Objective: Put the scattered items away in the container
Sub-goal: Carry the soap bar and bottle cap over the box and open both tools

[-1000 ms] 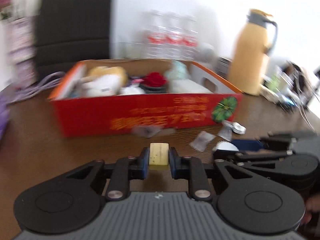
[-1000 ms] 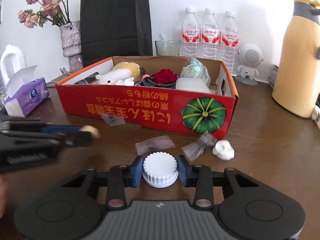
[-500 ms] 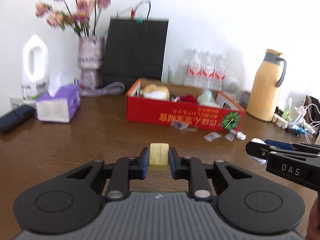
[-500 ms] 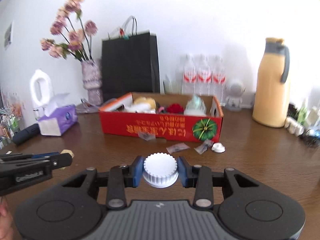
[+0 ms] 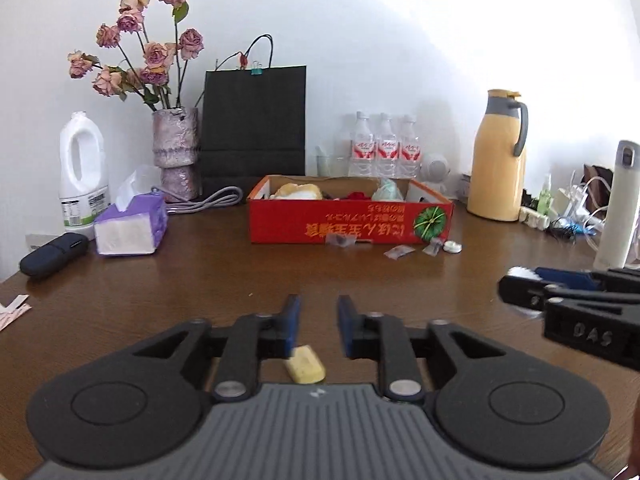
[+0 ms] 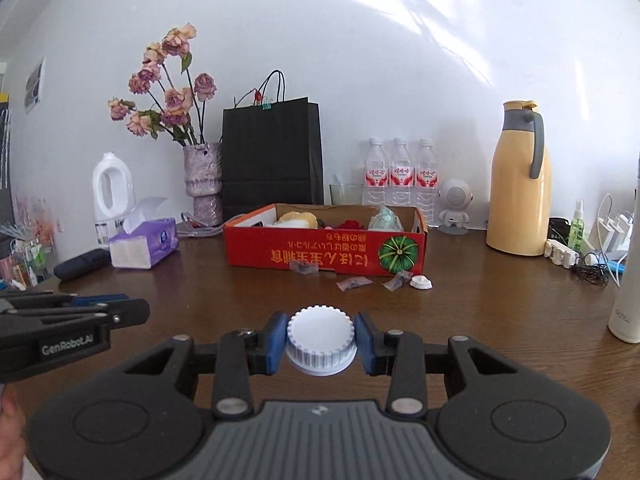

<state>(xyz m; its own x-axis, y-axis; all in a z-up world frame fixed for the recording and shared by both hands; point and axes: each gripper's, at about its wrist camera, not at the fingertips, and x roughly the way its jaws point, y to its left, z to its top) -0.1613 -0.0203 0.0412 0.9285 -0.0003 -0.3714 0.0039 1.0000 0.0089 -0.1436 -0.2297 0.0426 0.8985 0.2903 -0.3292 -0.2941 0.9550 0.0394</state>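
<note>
The red cardboard box [image 5: 348, 226] [image 6: 324, 248] stands at mid-table and holds a plush toy, a red flower and other items. My left gripper [image 5: 318, 326] is open; a yellow eraser [image 5: 305, 369] lies on the table just below and behind its fingertips. My right gripper [image 6: 321, 342] is shut on a white ribbed bottle cap [image 6: 321, 340], well in front of the box. Small clear wrappers [image 6: 354, 283] and a small white cap [image 6: 421, 282] lie on the table by the box's front wall.
A purple tissue box [image 5: 130, 230], white jug [image 5: 82, 176], flower vase [image 5: 176, 152], black paper bag [image 5: 254, 128], water bottles [image 5: 384, 146], yellow thermos [image 5: 498, 156], white tumbler [image 5: 618, 204] and cables [image 5: 572, 216] ring the wooden table [image 5: 200, 280].
Both grippers have pulled back from the box toward the table's near edge. My left gripper has opened and the yellow eraser has dropped out onto the table. The right still holds the cap.
</note>
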